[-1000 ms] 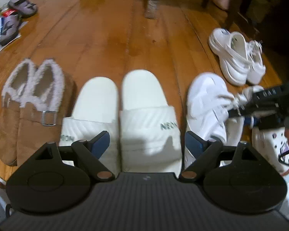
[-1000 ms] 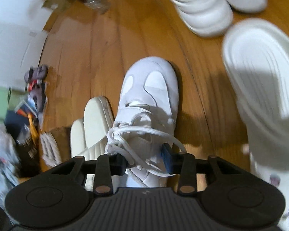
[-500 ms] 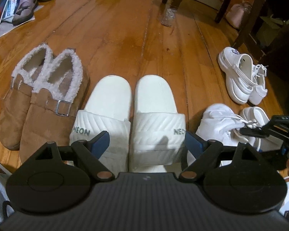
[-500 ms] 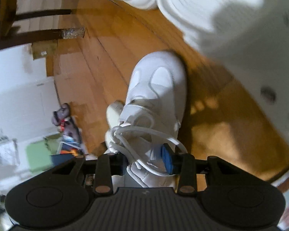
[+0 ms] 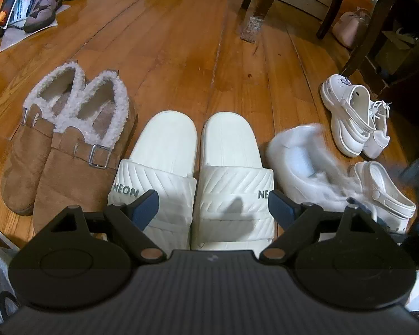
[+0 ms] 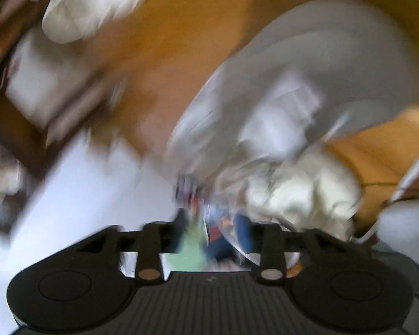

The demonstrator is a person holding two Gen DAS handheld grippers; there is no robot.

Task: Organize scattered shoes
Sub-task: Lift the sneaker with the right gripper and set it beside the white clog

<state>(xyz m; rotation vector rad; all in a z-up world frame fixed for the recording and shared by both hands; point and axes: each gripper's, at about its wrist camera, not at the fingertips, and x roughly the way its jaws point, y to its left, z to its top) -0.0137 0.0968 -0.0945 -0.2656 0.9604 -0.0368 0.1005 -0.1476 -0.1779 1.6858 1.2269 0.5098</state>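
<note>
A pair of white NEON slides (image 5: 229, 167) lies side by side on the wood floor, with brown fur-lined clogs (image 5: 69, 145) to their left. My left gripper (image 5: 213, 209) hovers over the slides, open, with nothing gripped. To the right a white lace-up sneaker (image 5: 299, 162) is blurred with motion beside a white clog (image 5: 382, 189). The right wrist view is heavily smeared: my right gripper (image 6: 212, 237) has its jaws opening, and the sneaker (image 6: 265, 111) lies ahead of them, free of the pads.
Another white clog with a second sneaker (image 5: 352, 117) sits further right. Dark chair legs (image 5: 254, 2) and a pink bag (image 5: 352, 28) stand at the back. Purple shoes and papers (image 5: 39, 14) litter the far left corner.
The right gripper's jaws have spread and the laced sneaker has come out of them. The right view has rolled and smeared. In the left view the sneaker has blurred.
</note>
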